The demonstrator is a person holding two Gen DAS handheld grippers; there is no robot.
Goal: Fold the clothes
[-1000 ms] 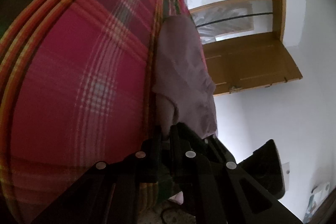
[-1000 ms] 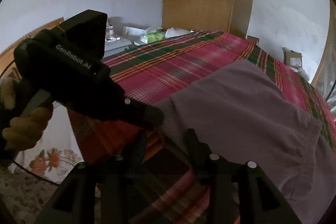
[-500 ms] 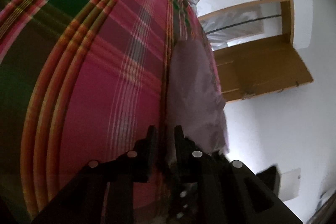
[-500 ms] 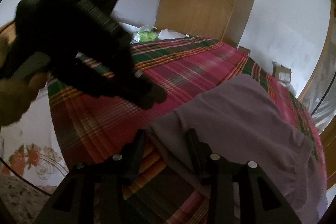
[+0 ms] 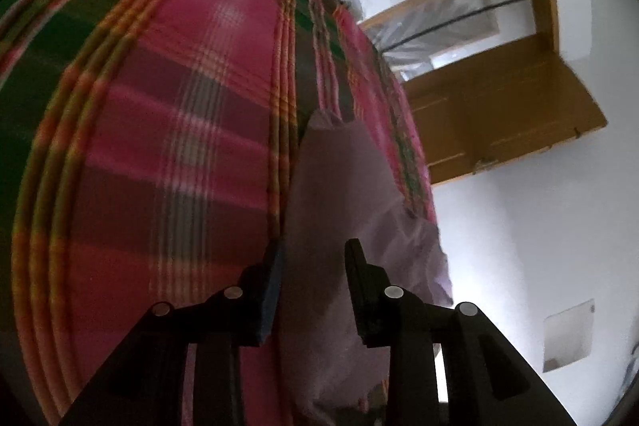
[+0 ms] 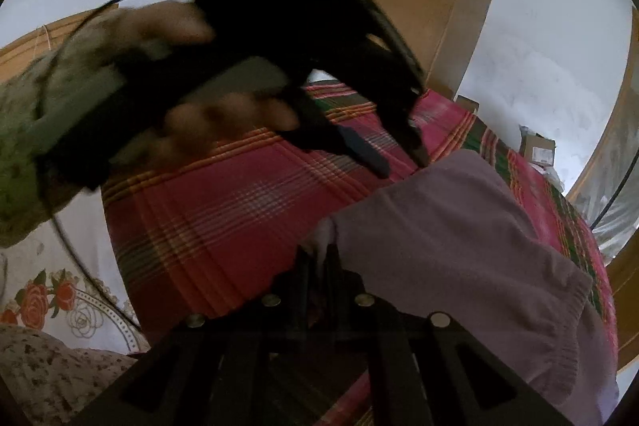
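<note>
Mauve garment pinched at its near corner on a plaid bed.

The right hand-held gripper (image 6: 318, 258) has its fingers drawn almost together on the near corner of the mauve garment (image 6: 451, 246), a pale bit of fabric poking up between them. The left hand-held gripper (image 5: 313, 258) is spread wide with nothing clamped, the garment's cloth lying in the gap between its fingers; a blurred hand (image 6: 159, 74) holds it. The garment is a soft, dull purple knit, lying mostly flat with a ribbed hem at its right edge, spread on the near right part of the red-and-green plaid bed (image 6: 223, 210).
</note>
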